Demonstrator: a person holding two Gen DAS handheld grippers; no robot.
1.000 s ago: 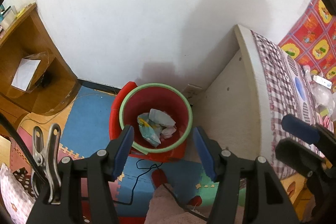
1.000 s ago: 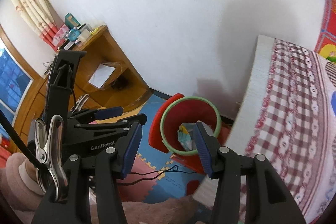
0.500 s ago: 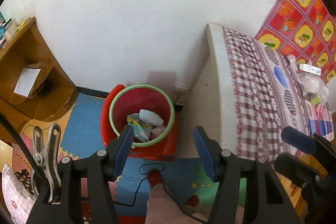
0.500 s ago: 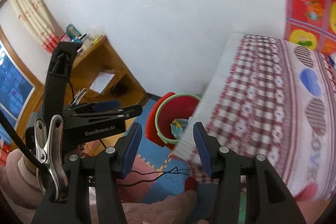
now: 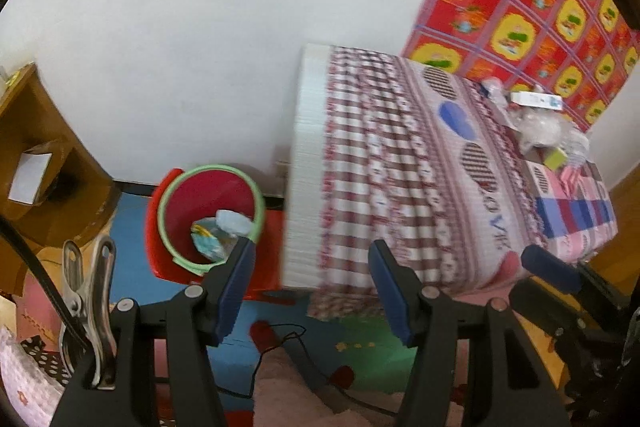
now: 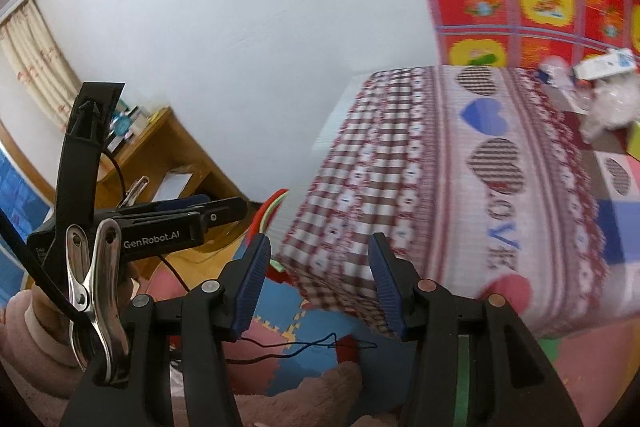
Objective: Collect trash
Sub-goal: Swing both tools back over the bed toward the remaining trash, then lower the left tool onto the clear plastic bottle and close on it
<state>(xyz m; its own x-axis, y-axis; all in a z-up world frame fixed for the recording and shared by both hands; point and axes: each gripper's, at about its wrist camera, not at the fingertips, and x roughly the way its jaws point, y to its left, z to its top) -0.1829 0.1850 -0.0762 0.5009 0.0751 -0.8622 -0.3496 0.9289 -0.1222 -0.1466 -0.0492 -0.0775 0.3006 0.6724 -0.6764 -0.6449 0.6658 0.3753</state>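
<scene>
Both my grippers, left and right, hang open and empty. Trash lies on the bed at two o'clock; the bin sits at nine. I should approach the pile slowly and pinch one piece.

White wall, checked bed, foam-tiled floor

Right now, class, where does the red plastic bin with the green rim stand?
In the left wrist view the red plastic bin with the green rim stands on the floor at lower left, between the wooden shelf unit and the end of the checked bed.
</scene>
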